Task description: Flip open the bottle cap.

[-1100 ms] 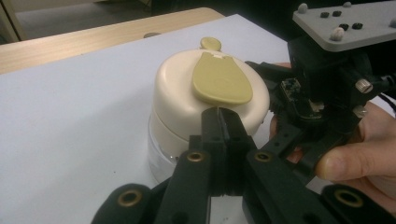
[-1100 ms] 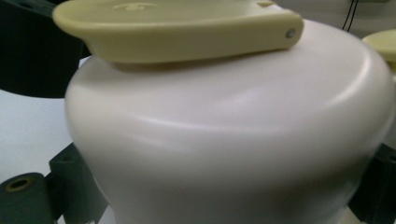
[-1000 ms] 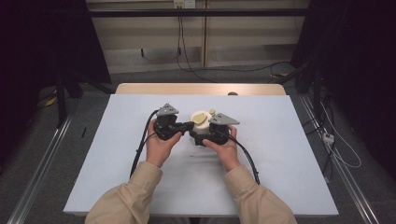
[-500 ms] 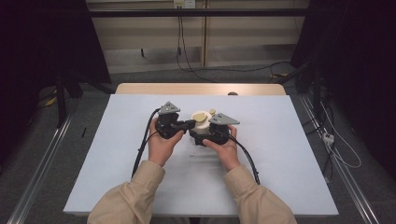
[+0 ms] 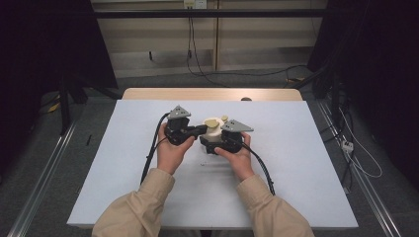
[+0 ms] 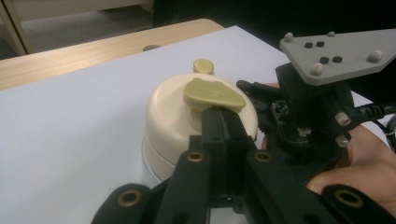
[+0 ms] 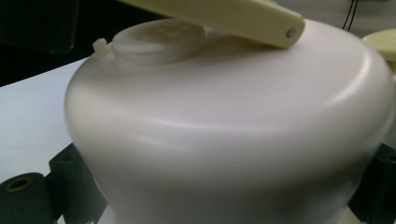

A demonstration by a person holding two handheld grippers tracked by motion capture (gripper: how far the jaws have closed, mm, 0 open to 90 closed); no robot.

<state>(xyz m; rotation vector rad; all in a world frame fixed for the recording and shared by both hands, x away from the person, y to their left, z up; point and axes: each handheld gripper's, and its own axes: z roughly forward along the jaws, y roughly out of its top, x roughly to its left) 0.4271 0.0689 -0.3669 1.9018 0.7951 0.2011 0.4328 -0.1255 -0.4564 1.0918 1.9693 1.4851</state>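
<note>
A cream round container (image 5: 211, 132) stands on the white table sheet (image 5: 296, 168), with a flat yellow-green tab (image 5: 212, 122) on its lid and a small yellow knob (image 5: 225, 118) just behind. My left gripper (image 5: 201, 130) comes in from the left, shut. In the left gripper view its tips (image 6: 219, 114) touch the near edge of the tab (image 6: 212, 93). My right gripper (image 5: 215, 142) grips the container's body from the near side. In the right gripper view its fingers (image 7: 65, 175) straddle the cream wall (image 7: 224, 130), and a round cap (image 7: 159, 39) sits under the tab (image 7: 224, 16).
A bare wooden strip (image 5: 212, 94) runs along the table's far edge. Black cables (image 5: 150, 153) trail from both grippers toward the person. Metal rails (image 5: 39, 182) flank the table on the floor, and loose cords (image 5: 356, 153) lie on the floor at right.
My left gripper has moved right, bringing its shut jaws up against the tab on the lid. The right gripper and the container have stayed put.
</note>
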